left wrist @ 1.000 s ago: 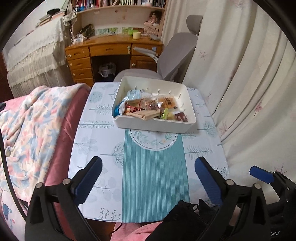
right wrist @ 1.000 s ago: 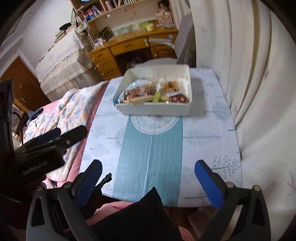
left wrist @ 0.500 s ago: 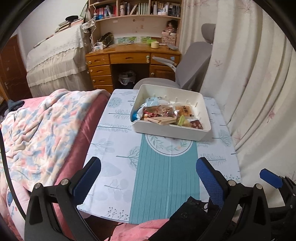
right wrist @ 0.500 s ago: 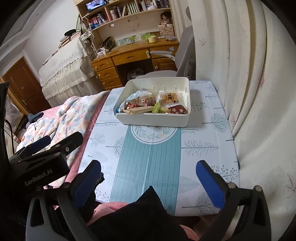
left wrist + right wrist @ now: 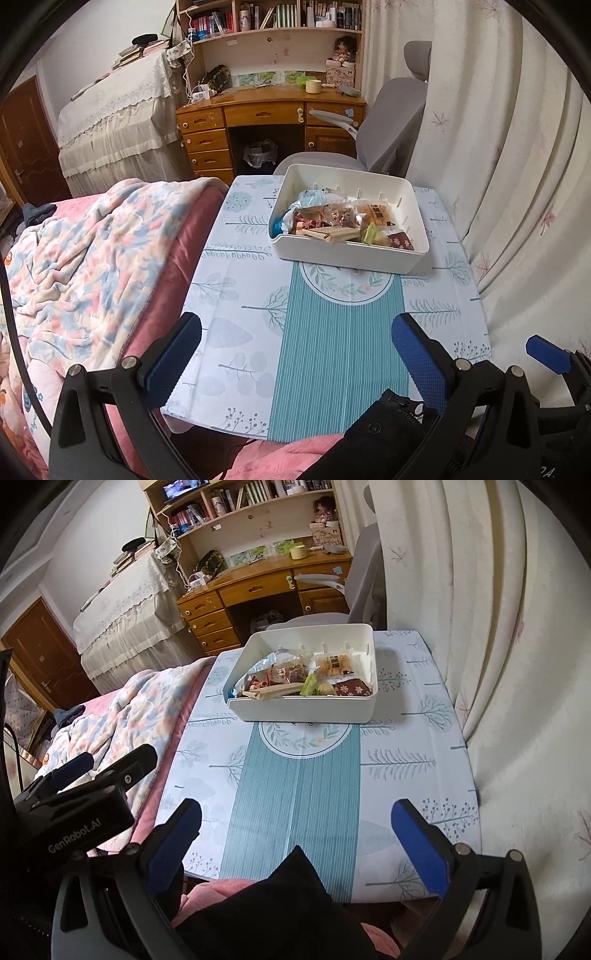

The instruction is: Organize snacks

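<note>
A white bin holding several wrapped snacks stands at the far end of a small table with a leafy blue cloth. My left gripper hangs open over the table's near edge, well short of the bin, with nothing between its fingers. My right gripper is open too, over the near edge, empty. The left gripper's body shows at the left of the right wrist view; a blue pad of the right gripper shows at the right of the left wrist view.
A bed with a floral blanket runs along the table's left side. Curtains hang close on the right. Beyond the table stand a grey chair and a wooden desk. A dark sleeve lies at the near edge.
Both grippers have drawn back and lifted, so the bin looks smaller and more of the room shows. Both stay open.
</note>
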